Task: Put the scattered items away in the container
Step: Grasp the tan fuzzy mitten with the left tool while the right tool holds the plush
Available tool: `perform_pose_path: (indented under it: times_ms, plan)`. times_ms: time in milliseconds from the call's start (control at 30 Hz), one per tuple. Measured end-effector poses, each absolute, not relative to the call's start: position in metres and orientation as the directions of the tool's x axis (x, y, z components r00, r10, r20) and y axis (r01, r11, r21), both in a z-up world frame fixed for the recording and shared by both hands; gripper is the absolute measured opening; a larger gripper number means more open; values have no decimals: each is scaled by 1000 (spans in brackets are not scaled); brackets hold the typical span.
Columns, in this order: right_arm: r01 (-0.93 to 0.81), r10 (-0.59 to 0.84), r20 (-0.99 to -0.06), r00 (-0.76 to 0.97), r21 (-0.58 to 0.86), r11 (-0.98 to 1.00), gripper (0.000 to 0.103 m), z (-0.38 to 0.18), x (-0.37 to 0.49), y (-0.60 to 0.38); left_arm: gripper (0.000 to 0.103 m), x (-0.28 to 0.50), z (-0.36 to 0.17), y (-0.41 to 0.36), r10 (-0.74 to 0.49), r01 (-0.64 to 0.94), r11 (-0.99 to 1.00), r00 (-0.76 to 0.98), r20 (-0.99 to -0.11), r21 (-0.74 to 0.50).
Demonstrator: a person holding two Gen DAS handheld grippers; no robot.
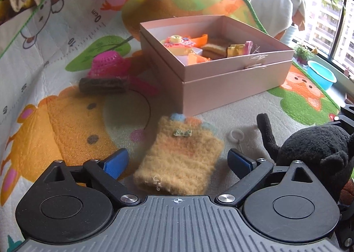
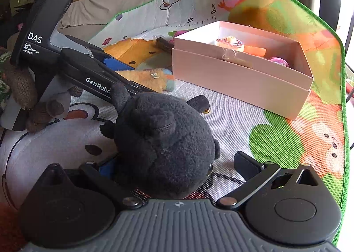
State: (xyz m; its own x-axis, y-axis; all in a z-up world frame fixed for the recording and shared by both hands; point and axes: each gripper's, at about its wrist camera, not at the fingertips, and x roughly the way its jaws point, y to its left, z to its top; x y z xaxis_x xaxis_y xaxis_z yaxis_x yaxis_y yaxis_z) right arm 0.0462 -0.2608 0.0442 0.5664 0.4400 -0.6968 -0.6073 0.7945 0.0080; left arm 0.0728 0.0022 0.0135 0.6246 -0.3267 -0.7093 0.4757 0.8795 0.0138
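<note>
one pink box [image 1: 232,79], one yellow knitted pouch [image 1: 179,163], one black plush [image 2: 163,141]

Daylight enters from the window [image 1: 327,15] at the upper right of the left wrist view, where the panes are blown out to white. The same glare whitens the right edge of the right wrist view. The play mat [image 1: 66,101] is evenly lit, with soft, faint shadows. Both fisheye views bend straight lines near the frame edges. The left view is slightly smeared and soft.

Left gripper [image 1: 178,160] jaws apart around yellow knitted pouch [image 1: 180,159], pink box [image 1: 218,61] beyond
</note>
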Motion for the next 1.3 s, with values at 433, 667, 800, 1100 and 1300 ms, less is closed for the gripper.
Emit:
perform_pose_path:
  times_ms: [433,667,800,1100,1300]
  plan:
    - [-612,443,-697,564,6,791,103,45,47,-260,65,45,16,-2,-320,434,901,663,-677,-1]
    - [-627,454,-691,562,2,779,103,56,40,-266,65,8,13,-4,-277,376,926,706,-652,13]
    - [-622,497,-620,607,18,783,103,72,20,-279,88,-16,11,0,-244,332,943,752,-612,32]
    - [-629,497,-564,660,-53,775,95,69,15,-268,96,-15,11,8,-212,267,964,768,-604,2]
    - [-644,513,-566,646,-43,764,76,63,19,-262,97,-18,11,11,-213,256,967,779,-590,-12]
